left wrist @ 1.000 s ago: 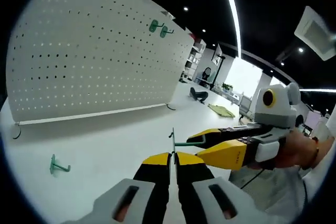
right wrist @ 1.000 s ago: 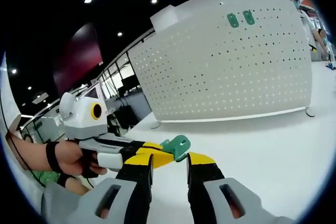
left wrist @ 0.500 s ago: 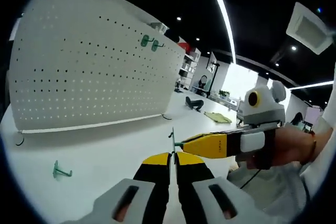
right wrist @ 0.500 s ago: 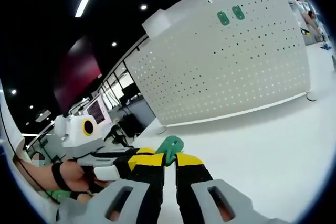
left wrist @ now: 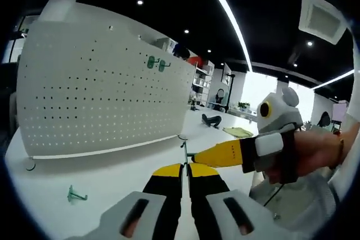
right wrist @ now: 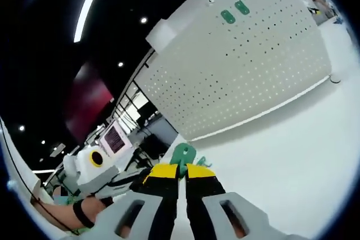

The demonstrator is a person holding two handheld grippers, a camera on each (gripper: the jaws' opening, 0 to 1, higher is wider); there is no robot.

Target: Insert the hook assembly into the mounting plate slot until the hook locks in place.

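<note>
In the left gripper view my left gripper is shut on a thin green wire hook that stands up from its tips. My right gripper reaches in from the right, its yellow tips meeting that hook. In the right gripper view my right gripper is shut on a green mounting plate, and the left gripper comes in from the left, held by a hand. Both are held above the white table, in front of the white pegboard.
Two green plates hang high on the pegboard; in the right gripper view they sit near its top. A spare green hook lies on the table at the left. Behind the board are shelves and desks.
My right gripper has gone from open to shut on the green plate. Both views have tilted upward, and the grippers remain together at the hook.
</note>
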